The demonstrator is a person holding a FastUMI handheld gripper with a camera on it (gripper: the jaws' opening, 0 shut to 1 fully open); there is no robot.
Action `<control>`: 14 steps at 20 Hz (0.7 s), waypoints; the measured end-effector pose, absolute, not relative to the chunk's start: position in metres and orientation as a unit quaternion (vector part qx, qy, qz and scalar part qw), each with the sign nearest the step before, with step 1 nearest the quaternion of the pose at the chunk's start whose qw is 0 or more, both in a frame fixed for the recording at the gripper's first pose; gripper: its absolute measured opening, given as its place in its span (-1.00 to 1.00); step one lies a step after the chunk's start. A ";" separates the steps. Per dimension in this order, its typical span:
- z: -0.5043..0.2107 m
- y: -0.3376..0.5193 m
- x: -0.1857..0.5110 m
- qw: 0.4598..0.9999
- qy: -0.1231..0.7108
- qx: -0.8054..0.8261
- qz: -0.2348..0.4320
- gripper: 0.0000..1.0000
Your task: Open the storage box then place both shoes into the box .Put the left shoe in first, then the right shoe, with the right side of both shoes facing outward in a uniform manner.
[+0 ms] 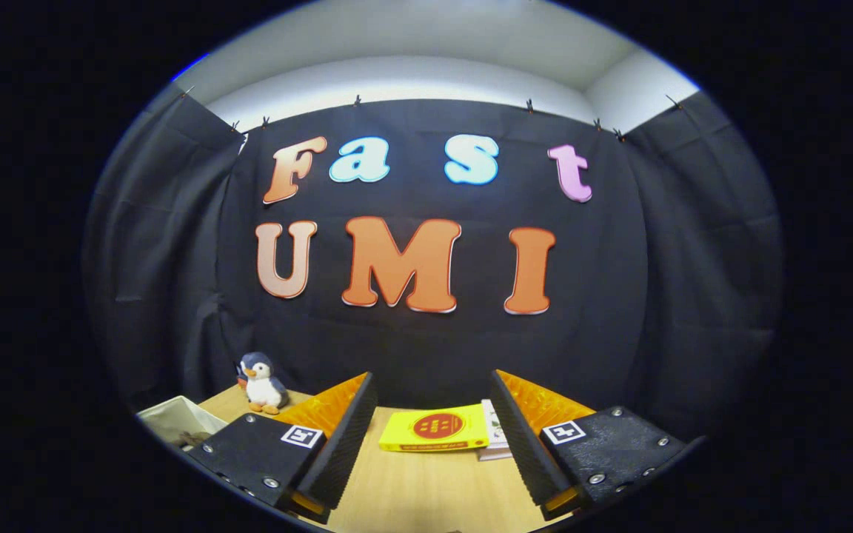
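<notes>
The gripper (434, 433) stands open at the bottom centre of the frame, its two fingers spread wide with nothing between them but bare wooden tabletop (426, 492). At lower left, just outside the left finger and a little behind its tip, a pale open container (175, 418) shows a rim and part of its inside; it may be the storage box, though too little of it is visible to be sure. Something dark lies inside it, too small to tell what. Just beyond the fingertips, in the gap between them, a yellow book (434, 429) with a red round mark lies flat on the table, with a white booklet (493, 429) touching its right edge. Farther back at lower left, beyond the container, a small plush penguin (262, 385) stands upright by the table's far edge. Behind the table hangs the black cloth wall (426, 348), clipped along its top, with a white wall and ceiling (412, 66) across the upper part of the frame.
</notes>
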State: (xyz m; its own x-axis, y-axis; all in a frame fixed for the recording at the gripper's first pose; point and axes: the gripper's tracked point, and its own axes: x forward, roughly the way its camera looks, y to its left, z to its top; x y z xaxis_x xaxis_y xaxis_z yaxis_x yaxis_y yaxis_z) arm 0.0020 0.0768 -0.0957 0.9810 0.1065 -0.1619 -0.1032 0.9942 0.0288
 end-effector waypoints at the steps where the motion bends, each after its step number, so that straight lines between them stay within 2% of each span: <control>1: -0.089 0.076 0.003 0.996 0.073 0.006 0.049 0.90; 6: -0.070 0.074 0.003 0.998 0.049 0.010 0.037 0.95; 14: -0.073 0.074 0.003 0.997 0.064 0.042 0.033 0.96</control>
